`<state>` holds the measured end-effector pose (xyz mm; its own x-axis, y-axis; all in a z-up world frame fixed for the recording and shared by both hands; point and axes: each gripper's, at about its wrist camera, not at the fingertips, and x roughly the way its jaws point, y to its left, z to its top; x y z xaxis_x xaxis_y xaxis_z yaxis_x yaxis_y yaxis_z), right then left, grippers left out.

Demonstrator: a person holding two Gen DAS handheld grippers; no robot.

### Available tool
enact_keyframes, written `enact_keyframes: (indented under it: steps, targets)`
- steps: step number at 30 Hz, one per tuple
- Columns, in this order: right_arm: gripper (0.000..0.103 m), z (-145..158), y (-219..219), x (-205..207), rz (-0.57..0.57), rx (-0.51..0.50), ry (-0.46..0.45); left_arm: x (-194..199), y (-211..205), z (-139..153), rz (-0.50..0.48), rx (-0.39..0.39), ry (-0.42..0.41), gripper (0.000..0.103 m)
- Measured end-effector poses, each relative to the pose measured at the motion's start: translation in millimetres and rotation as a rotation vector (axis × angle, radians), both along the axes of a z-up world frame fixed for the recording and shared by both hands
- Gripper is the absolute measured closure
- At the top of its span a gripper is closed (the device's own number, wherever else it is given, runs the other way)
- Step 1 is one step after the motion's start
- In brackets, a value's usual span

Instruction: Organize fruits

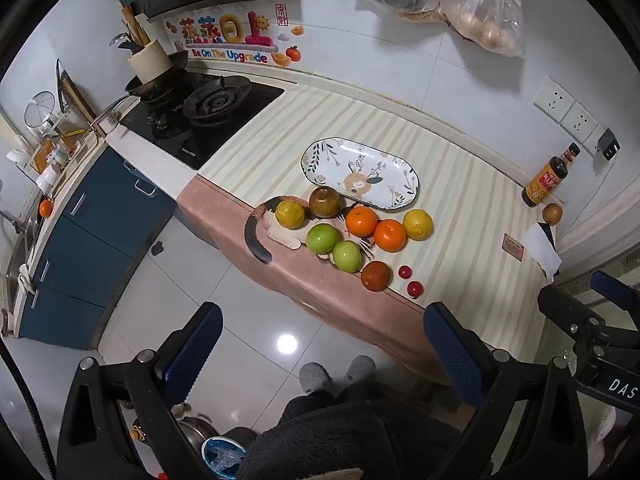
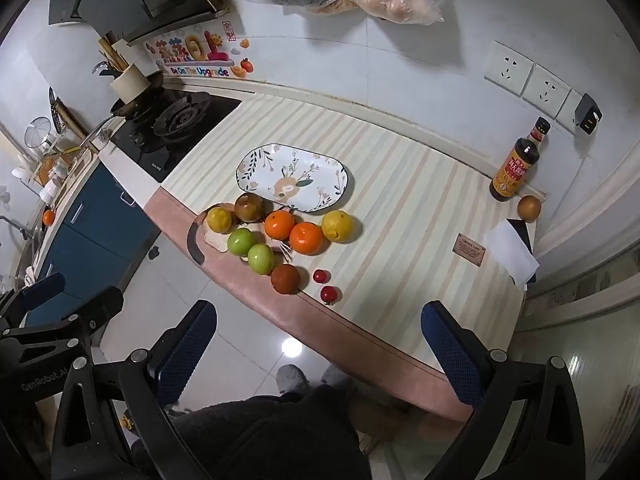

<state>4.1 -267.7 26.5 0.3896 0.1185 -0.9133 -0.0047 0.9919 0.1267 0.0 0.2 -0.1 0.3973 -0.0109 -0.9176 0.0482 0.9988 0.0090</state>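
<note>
- Left gripper [image 1: 322,354] nearest the lens, at 6 o'clock: blue pads spread wide, nothing between them, hanging over bare floor short of the counter's pink front edge [image 1: 320,292].
- Right gripper [image 2: 318,344] likewise wide and empty; its right pad overlaps the counter edge, its left pad is over floor tile. A person's dark sleeve [image 2: 272,432] and grey slippers [image 2: 292,378] show below.
- Fruit cluster sits near the front edge: two green apples [image 2: 252,250], two oranges [image 2: 294,230], a yellow lemon [image 2: 338,226], a yellowish citrus [image 2: 219,219], a brownish fruit [image 2: 249,207], a dark red-brown fruit [image 2: 285,279] almost on the edge.
- Two small red fruits [image 2: 325,285] at 4 o'clock of the cluster, apart from it.
- Oval patterned plate [image 2: 294,178] just behind the cluster at 12 o'clock, empty.
- Open striped mat [image 2: 420,220] toward 3 o'clock, up to a sauce bottle [image 2: 518,164] and a lone brown fruit [image 2: 529,208] by the wall.
- Gas hob [image 2: 176,124] at 10 o'clock.
</note>
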Motion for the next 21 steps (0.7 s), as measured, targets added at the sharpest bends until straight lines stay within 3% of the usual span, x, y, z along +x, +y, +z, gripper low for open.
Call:
enact_keyframes:
  steps: [21]
  targets:
    - [0.0, 2.9, -2.0, 4.0, 0.002, -0.014, -0.001, 1.6, 1.0, 2.8, -0.004, 0.008, -0.009, 0.0]
